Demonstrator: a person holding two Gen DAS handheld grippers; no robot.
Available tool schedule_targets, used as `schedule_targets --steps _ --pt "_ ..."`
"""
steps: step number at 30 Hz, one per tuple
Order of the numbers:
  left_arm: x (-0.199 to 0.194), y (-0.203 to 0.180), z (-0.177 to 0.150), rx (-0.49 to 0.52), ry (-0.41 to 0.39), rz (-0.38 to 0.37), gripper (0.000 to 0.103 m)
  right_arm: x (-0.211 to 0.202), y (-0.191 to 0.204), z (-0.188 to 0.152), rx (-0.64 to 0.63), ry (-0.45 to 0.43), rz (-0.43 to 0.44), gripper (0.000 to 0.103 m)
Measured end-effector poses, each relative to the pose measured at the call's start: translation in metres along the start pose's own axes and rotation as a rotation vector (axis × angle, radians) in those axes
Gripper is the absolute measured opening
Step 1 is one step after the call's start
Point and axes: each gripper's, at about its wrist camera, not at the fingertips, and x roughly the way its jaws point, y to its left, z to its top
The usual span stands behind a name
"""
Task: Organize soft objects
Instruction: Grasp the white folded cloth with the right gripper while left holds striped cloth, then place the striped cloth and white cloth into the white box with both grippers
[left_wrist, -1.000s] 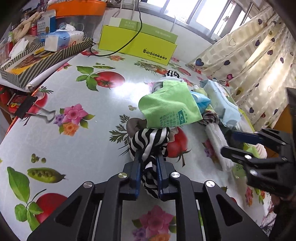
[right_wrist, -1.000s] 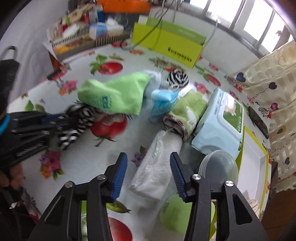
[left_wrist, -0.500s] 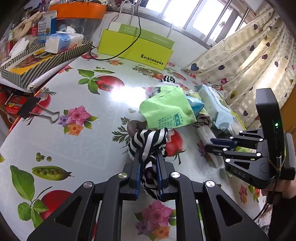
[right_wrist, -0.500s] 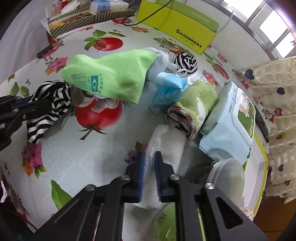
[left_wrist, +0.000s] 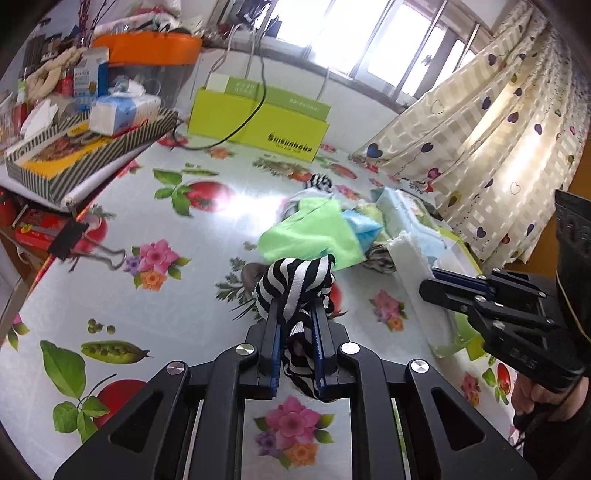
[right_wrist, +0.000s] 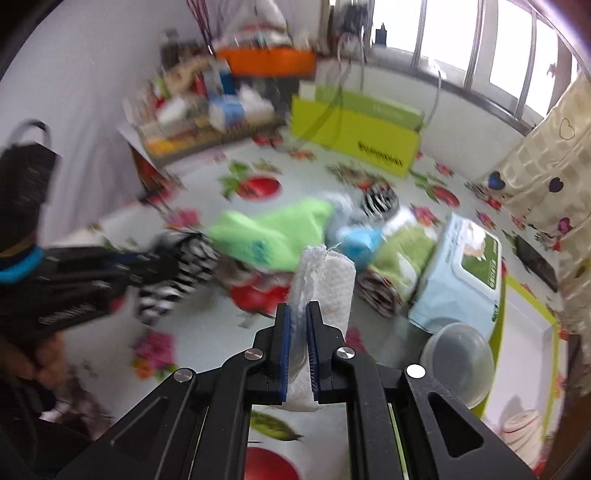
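Note:
My left gripper (left_wrist: 294, 308) is shut on a black-and-white striped cloth (left_wrist: 295, 280), which it holds just above the flowered tablecloth (left_wrist: 147, 295). My right gripper (right_wrist: 298, 308) is shut on a white rolled towel (right_wrist: 325, 277) and holds it raised off the table; the towel (left_wrist: 410, 266) also shows in the left wrist view, sticking out of that gripper (left_wrist: 430, 278). Behind them lies a pile: a light green cloth (left_wrist: 310, 232), a blue cloth (left_wrist: 364, 225), a green rolled towel (right_wrist: 402, 251) and a small striped ball (right_wrist: 380, 201).
A pale blue wipes pack (right_wrist: 461, 273) and a clear plastic bowl (right_wrist: 458, 358) sit at the right by a yellow-green tray (right_wrist: 532, 332). A yellow-green box (left_wrist: 258, 125) stands at the back. A striped box of clutter (left_wrist: 88, 147) fills the back left. A binder clip (left_wrist: 77, 240) lies at the left edge.
My right gripper closed on the white rolled towel and lifted it off the table. My left gripper rose a little with the striped cloth still in it.

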Motion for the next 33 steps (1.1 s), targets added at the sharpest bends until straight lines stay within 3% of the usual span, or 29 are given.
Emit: schedule_targets --steps 13,33 --pt "-0.017 -0.06 0.015 0.103 -0.059 -0.021 0.014 -0.081 -0.023 -0.02 0.076 -0.193 0.003 0.008" --pt "-0.005 -0.166 0.025 0.274 -0.035 -0.152 0.014 -0.169 -0.117 -0.091 0.284 -0.313 -0.186 0.008"
